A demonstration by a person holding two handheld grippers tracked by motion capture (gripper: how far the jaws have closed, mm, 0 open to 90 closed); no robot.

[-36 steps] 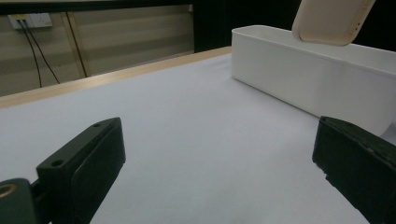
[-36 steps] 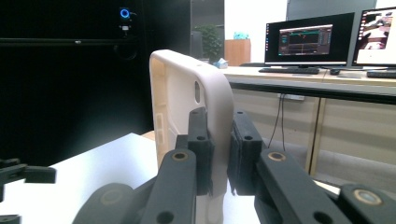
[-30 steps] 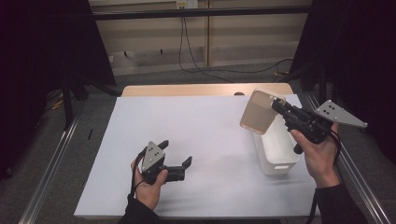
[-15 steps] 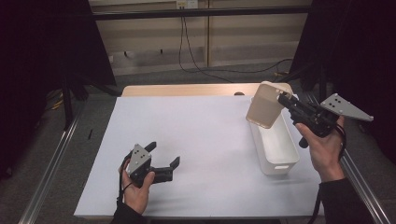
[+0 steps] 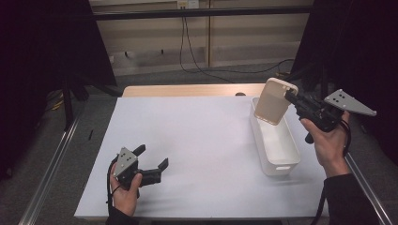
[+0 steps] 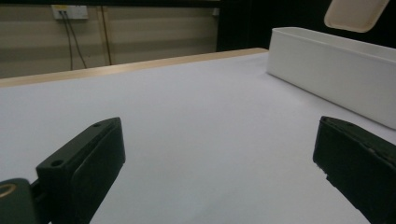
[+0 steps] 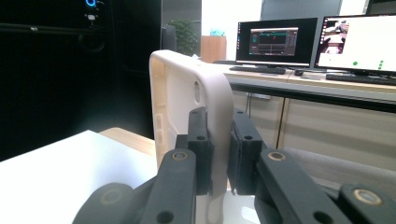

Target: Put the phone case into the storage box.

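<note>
High view shows my right gripper [image 5: 292, 99] raised over the far right part of the desk [image 5: 202, 140], its jaws clamped on the edge of a beige lid [image 5: 273, 101]. I hold the lid tilted and in the air above the far end of the white bin [image 5: 274, 140], which sits along the desk's right edge. I judge the lid belongs to that bin and that gripping it by one rim keeps its flat face free, either to lower it on or to carry it clear.

Right gripper view has the lid [image 7: 194, 116] standing on edge between my two pads, its ribbed inner side and a small slot showing.

My left gripper [image 5: 151, 161] rests near the desk's near left corner, jaws wide apart and empty, well away from the bin; I take it as parked.

No brand, label or readable writing shows on the lid or bin; the monitors [image 7: 275, 42] behind are too small to read.
</note>
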